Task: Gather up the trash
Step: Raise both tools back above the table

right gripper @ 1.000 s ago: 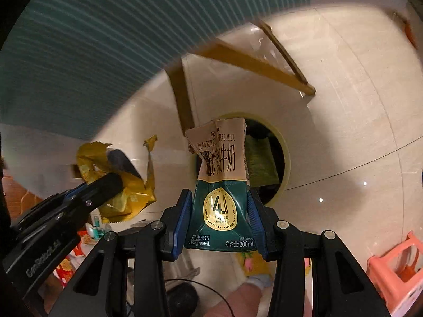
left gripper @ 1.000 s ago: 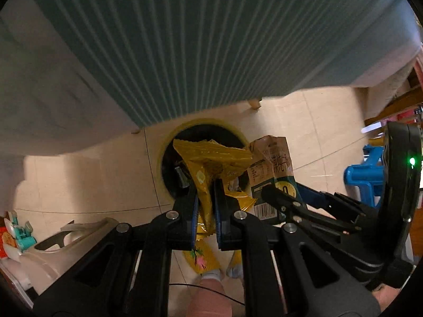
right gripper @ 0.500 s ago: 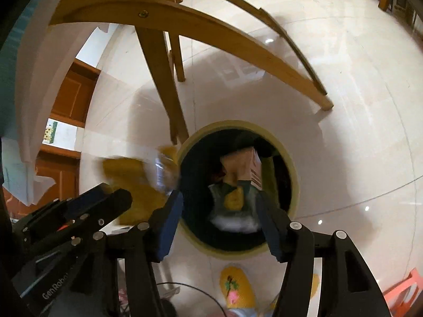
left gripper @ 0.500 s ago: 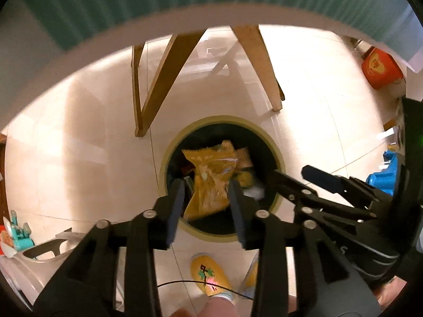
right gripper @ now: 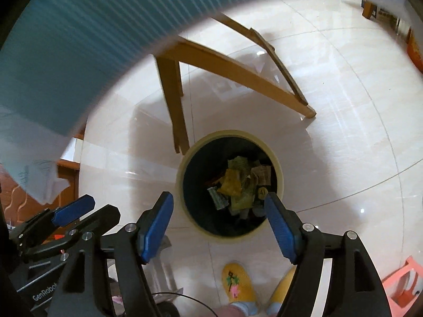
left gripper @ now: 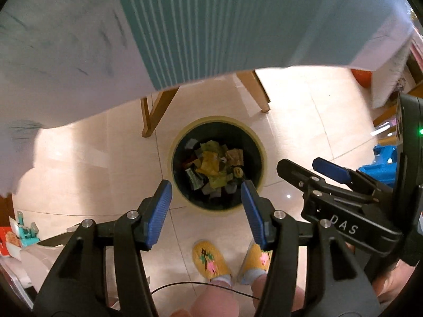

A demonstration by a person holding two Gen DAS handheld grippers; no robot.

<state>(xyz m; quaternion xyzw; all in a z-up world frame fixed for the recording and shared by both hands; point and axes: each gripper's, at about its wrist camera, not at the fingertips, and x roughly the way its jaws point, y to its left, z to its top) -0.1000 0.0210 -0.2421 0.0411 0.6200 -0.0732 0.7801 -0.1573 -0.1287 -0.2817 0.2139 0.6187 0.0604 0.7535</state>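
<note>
A round bin with a pale yellow rim (left gripper: 260,142) (right gripper: 185,163) stands on the tiled floor below both grippers. Inside it lie several wrappers, among them a yellow snack bag (left gripper: 208,165) (right gripper: 231,183) and a green milk carton (left gripper: 238,170) (right gripper: 261,191). My left gripper (left gripper: 206,189) hangs over the bin, its jaws opening with nothing between the blue pads (left gripper: 157,215). My right gripper (right gripper: 219,202) is also above the bin, jaws opening and empty. In the left wrist view, the right gripper (left gripper: 306,167) shows at the right.
A table with a teal striped cloth (left gripper: 206,23) (right gripper: 66,50) overhangs the bin, its wooden legs (left gripper: 156,113) (right gripper: 171,100) just behind it. The person's yellow slippers (left gripper: 208,261) (right gripper: 238,282) stand in front of the bin. A blue stool (left gripper: 383,158) and a pink stool (right gripper: 404,280) sit to the right.
Both grippers opened. The yellow snack bag dropped from the left one and the milk carton from the right one into the bin, where they now lie.
</note>
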